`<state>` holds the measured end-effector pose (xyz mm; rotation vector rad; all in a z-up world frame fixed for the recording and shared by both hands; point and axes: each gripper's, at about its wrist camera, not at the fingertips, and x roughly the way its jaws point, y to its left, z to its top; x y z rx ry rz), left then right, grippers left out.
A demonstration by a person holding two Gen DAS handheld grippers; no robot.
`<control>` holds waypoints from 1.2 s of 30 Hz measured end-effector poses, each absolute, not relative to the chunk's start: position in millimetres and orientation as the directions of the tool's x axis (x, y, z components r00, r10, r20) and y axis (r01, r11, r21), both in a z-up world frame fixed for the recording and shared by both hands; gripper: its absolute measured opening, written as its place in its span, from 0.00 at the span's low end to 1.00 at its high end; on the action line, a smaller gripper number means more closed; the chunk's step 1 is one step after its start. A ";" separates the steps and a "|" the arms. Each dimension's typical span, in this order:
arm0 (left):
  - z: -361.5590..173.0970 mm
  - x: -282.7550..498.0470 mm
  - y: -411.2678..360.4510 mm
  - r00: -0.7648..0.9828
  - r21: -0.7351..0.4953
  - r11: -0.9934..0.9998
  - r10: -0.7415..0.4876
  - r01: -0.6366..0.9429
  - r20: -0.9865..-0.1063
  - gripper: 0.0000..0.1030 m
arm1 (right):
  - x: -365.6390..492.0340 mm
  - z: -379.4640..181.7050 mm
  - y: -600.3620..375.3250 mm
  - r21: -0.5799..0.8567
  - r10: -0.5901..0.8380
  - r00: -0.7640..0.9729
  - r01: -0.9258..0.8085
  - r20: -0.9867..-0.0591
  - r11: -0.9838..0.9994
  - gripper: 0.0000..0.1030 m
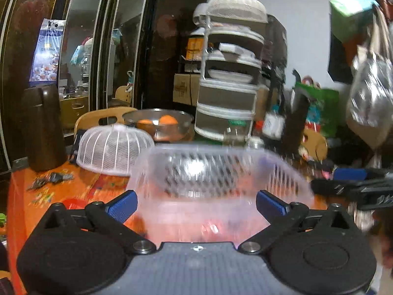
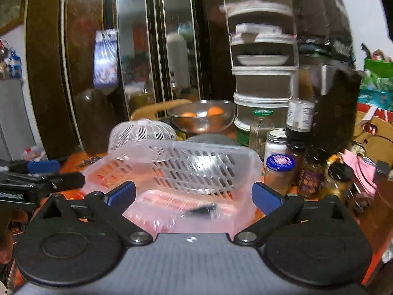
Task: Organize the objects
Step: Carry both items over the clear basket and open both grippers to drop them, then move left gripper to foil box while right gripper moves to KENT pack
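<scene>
on a cluttered orange table, a clear slotted basket sits between both spread, empty grippers, left gripper and right gripper, apparently the approach step, with closing on its rim seemingly needed next.

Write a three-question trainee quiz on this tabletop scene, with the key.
1. True or false: the left gripper is shut on the clear slotted basket.
2. What fruit-coloured items sit in the glass bowl? A) green B) orange C) purple
3. Fill in: the white mesh dome cover rests on the ____ tablecloth.

Key: 1 false, both it and the right gripper are open with the basket ahead of them; 2 B; 3 orange.
</scene>
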<state>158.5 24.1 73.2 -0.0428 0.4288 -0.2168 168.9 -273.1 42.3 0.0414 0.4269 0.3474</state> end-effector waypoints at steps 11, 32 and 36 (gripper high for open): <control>-9.3 124.5 28.4 0.861 -0.055 0.995 -0.100 0.084 -0.499 0.94 | 108.5 -62.0 -283.7 0.332 0.345 0.816 -0.200 -0.465 0.922 1.00; -26.5 125.4 42.3 0.857 -0.019 0.999 -0.036 0.031 -0.514 0.89 | 98.3 -71.6 -198.3 0.122 0.397 0.746 -0.396 -0.535 0.910 0.91; -22.6 135.4 48.0 0.853 -0.040 0.999 -0.026 0.006 -0.522 0.88 | 100.2 -68.4 -186.2 0.089 0.403 0.740 -0.427 -0.539 0.900 0.80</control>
